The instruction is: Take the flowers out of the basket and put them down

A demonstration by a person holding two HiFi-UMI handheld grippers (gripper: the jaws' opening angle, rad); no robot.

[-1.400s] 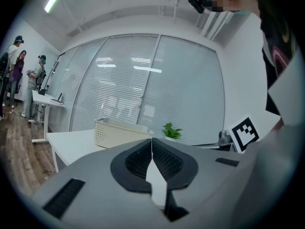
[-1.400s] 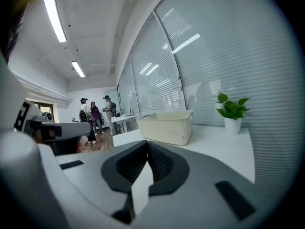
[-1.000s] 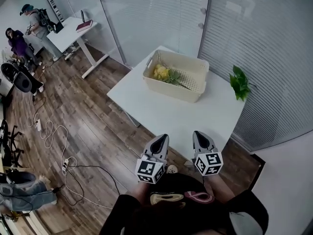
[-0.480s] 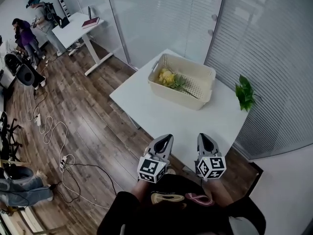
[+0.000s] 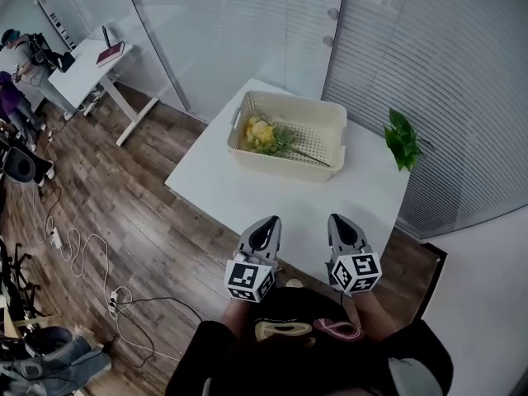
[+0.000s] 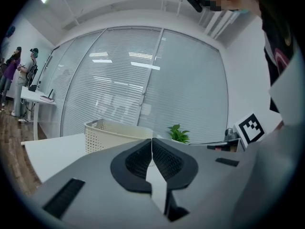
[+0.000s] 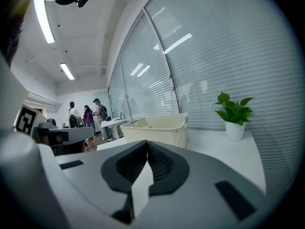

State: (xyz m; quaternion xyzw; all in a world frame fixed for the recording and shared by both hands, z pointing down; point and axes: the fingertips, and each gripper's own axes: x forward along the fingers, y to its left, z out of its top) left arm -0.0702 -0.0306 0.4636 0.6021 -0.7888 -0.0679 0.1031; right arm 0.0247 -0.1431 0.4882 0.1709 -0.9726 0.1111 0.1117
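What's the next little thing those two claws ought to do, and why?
Probably carry the left gripper forward to the basket and open its jaws there. The flowers lie inside the basket, while it and the right gripper hover shut and empty at the near edge of the table.

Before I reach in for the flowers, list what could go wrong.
Both the left gripper and right gripper are shut; unopened, they would likely push the flowers, not grasp them.
The flowers lie low inside the basket; a flat approach could hit its wall and shove it.
The potted plant stands near the table edge; a wide right swing might topple it.
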